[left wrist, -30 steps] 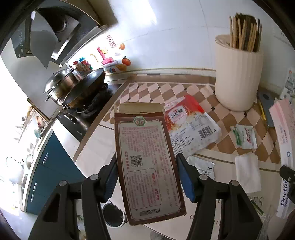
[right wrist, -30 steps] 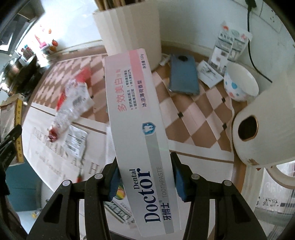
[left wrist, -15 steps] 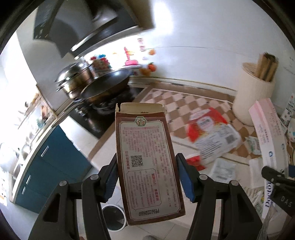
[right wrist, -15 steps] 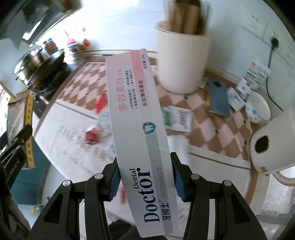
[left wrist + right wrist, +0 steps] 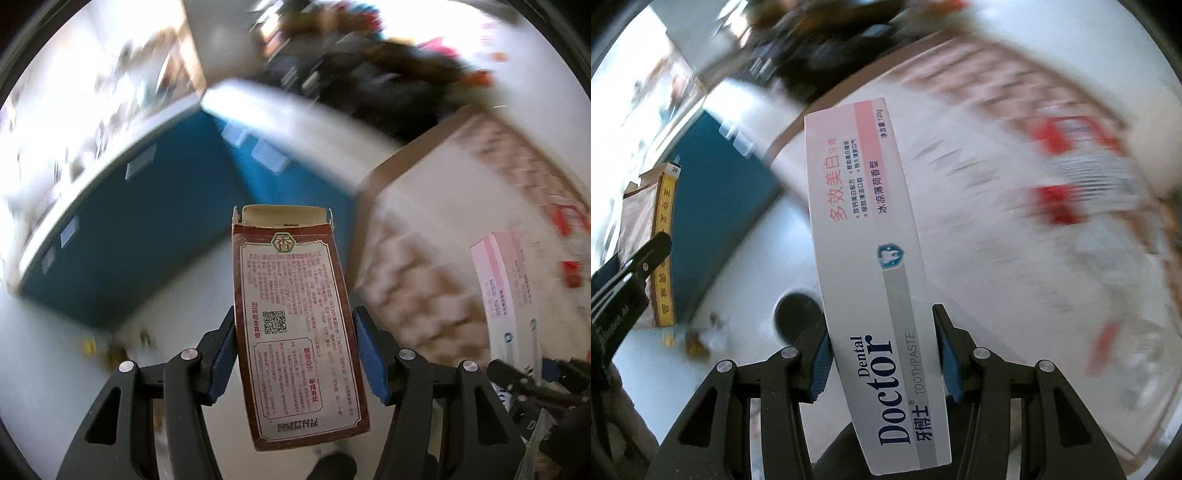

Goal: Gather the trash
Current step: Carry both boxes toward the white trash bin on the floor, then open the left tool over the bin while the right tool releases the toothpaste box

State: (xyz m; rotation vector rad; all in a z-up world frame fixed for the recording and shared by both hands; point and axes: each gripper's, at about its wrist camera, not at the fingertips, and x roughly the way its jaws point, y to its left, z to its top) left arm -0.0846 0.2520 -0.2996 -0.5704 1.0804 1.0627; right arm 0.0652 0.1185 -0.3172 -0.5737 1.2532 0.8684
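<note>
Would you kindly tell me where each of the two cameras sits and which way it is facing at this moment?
Left wrist: on the left gripper, looking along its fingers at the brown carton it clamps; blurred blue cabinets behind.
Right wrist: on the right gripper, looking along its fingers at the toothpaste box it clamps; a dark round bin on the floor below.
Shared: each view shows the other gripper's box at its edge, plus the cabinets.

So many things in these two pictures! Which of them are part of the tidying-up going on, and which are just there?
Part of the job:
- brown-bordered cardboard box with an open top flap, clamped in the left gripper
- long white and pink toothpaste carton, clamped in the right gripper
- probably the round dark bin on the floor

Just there:
- blue cabinet fronts
- checkered countertop, with blurred red and white wrappers on it
</note>
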